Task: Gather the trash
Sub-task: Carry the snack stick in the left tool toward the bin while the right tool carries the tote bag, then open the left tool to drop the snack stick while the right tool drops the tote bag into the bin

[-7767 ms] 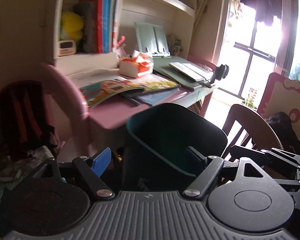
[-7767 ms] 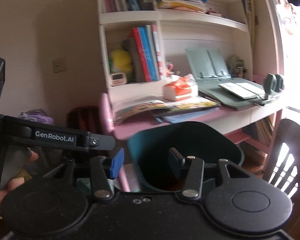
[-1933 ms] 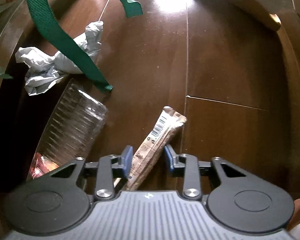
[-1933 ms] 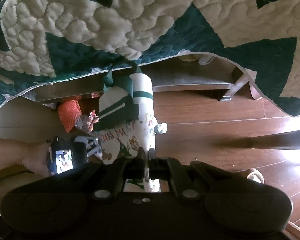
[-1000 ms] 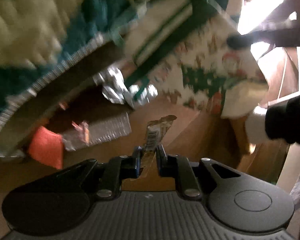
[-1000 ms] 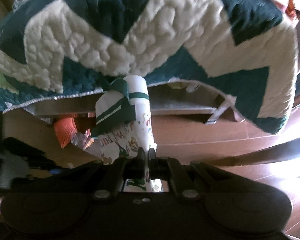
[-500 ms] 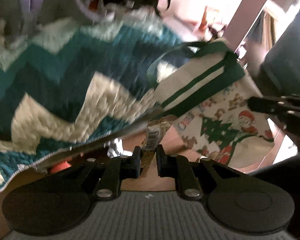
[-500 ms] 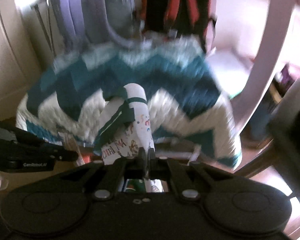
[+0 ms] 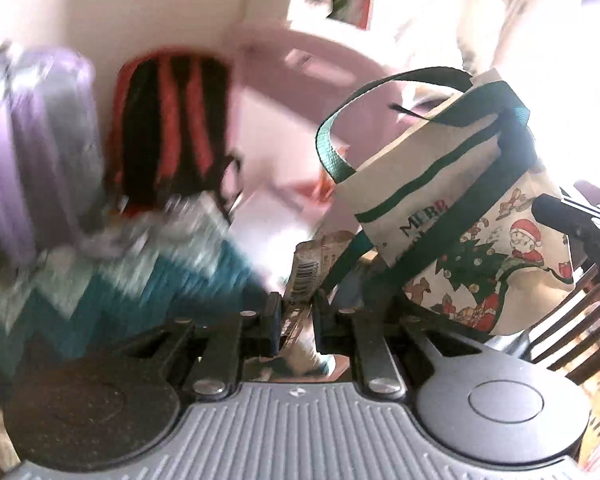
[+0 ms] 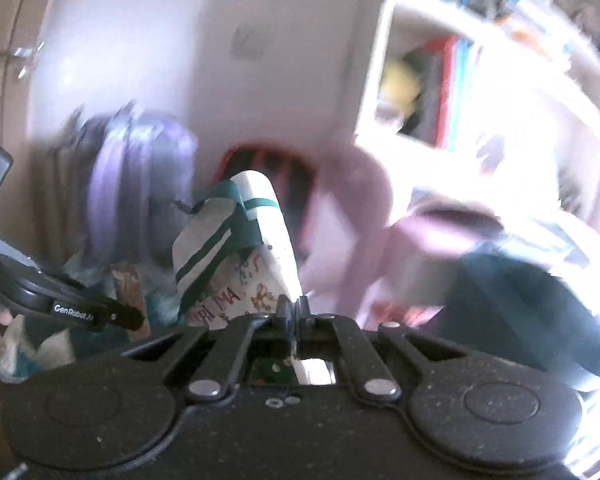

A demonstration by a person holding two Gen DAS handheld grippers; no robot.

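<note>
My left gripper (image 9: 295, 312) is shut on a brown snack wrapper (image 9: 309, 270) with a barcode, held up in the air. Right of it hangs a white Christmas tote bag (image 9: 456, 216) with green handles. My right gripper (image 10: 293, 310) is shut on that tote bag (image 10: 256, 240), pinching its edge. In the right wrist view the left gripper (image 10: 100, 312) and the wrapper (image 10: 130, 284) show at the lower left. A dark teal trash bin (image 10: 540, 304) stands at the right. Both views are blurred by motion.
A purple backpack (image 9: 32, 148) and a black-and-red backpack (image 9: 168, 128) lean against the wall. A pink chair back (image 9: 300, 60) and a teal zigzag quilt (image 9: 112, 280) lie ahead. A wooden chair (image 9: 572, 328) is at the right. White bookshelves (image 10: 480, 60) rise behind.
Both grippers have swung up from the floor under the quilt toward the room, carrying the wrapper and the tote bag. The trash bin has come into the right wrist view.
</note>
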